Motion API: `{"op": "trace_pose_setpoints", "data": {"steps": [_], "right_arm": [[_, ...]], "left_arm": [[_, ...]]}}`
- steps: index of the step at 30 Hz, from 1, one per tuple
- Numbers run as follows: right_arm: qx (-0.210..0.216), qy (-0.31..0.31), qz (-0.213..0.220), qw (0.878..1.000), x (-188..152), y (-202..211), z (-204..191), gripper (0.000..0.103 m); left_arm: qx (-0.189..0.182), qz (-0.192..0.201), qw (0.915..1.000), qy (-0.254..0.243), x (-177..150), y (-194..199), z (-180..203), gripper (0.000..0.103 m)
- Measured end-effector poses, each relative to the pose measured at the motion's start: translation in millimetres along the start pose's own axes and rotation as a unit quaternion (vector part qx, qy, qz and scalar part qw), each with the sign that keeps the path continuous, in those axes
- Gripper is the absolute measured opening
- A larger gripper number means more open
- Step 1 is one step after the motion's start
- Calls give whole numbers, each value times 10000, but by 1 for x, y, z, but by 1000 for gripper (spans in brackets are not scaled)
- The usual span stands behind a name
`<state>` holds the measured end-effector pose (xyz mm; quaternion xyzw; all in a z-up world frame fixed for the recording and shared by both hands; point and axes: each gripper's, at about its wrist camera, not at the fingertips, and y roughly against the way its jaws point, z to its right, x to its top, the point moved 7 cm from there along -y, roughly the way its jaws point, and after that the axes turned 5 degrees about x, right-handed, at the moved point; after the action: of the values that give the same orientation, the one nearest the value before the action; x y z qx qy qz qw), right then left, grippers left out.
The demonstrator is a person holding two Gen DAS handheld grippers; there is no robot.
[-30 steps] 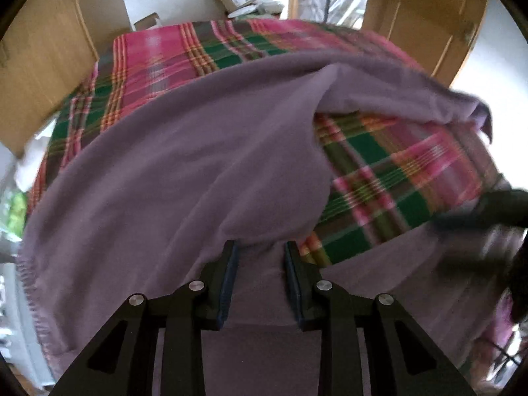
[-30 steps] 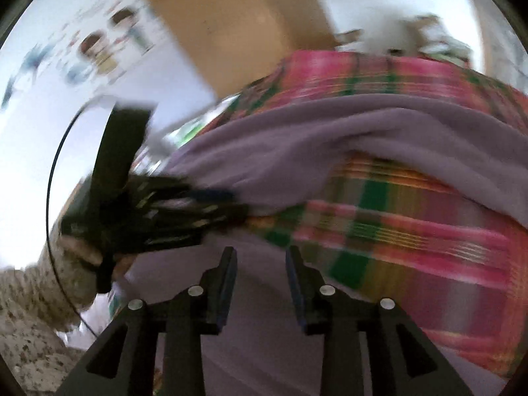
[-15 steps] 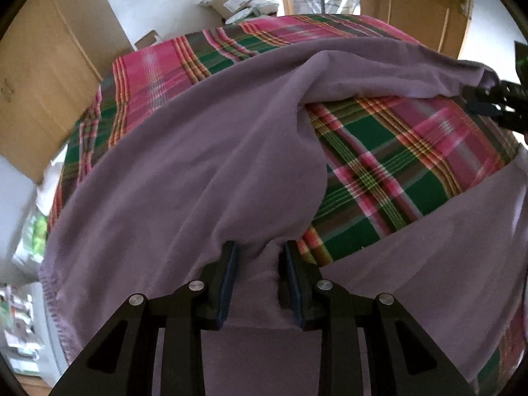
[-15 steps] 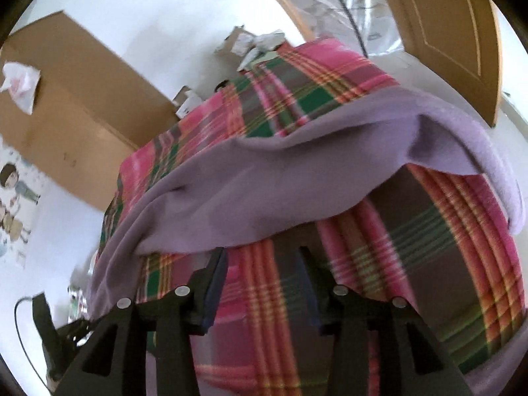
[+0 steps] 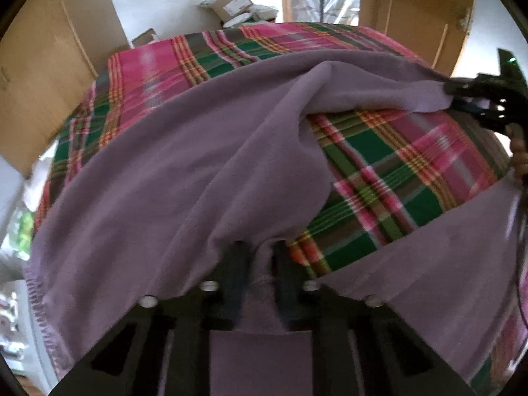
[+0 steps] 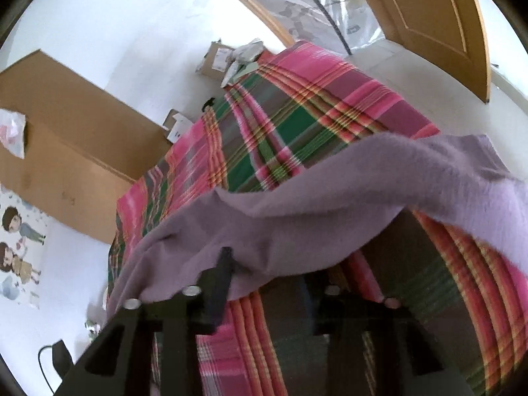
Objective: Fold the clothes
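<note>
A large purple cloth (image 5: 198, 165) lies spread over a bed with a pink and green plaid cover (image 5: 396, 171). My left gripper (image 5: 260, 260) is shut on a bunched fold at its near edge. My right gripper (image 5: 468, 99) shows at the far right, at the cloth's raised corner. In the right wrist view the purple cloth (image 6: 330, 204) arches above the plaid cover (image 6: 280, 125), and its edge drapes over my right gripper (image 6: 267, 277). The jaws stand wide apart; the left finger (image 6: 224, 274) shows and the right one is hidden under fabric.
A tall brown wardrobe (image 5: 43, 66) stands left of the bed. Cardboard boxes (image 5: 231, 0) sit on the floor beyond the far end. A wooden door (image 6: 429, 16) hangs open at the right. More purple fabric (image 5: 445, 264) hangs over the near right edge.
My right gripper has swung from beside the left one across to the cloth's far right corner, and the edge now lies over its fingers. The left gripper keeps its hold.
</note>
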<state>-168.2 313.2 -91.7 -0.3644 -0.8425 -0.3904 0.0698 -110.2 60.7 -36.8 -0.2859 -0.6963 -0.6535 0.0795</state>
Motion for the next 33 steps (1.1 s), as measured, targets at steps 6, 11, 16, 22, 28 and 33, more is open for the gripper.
{"op": "trace_pose_setpoints", "data": {"steps": [6, 11, 16, 22, 28, 33], "right_arm": [[-219, 320, 260, 9989, 10, 12, -9, 15], [-302, 447, 504, 9973, 30, 26, -19, 15], [-687, 740, 748, 9921, 57, 48, -29, 15], [-1625, 831, 257, 9829, 53, 31, -5, 17], [-1751, 513, 635, 9812, 62, 40, 19, 21], [-2362, 554, 1003, 9649, 76, 59, 35, 25]], "left_arm": [[-815, 223, 9933, 787, 5, 13, -23, 7], [-1115, 434, 9864, 1130, 0, 35, -38, 7], [-1380, 465, 9824, 1169, -1, 34, -41, 7], [-1475, 170, 9814, 1215, -9, 17, -37, 7], [-1459, 114, 9833, 1080, -13, 17, -33, 7], [-1511, 52, 9820, 1136, -20, 13, -34, 7]]}}
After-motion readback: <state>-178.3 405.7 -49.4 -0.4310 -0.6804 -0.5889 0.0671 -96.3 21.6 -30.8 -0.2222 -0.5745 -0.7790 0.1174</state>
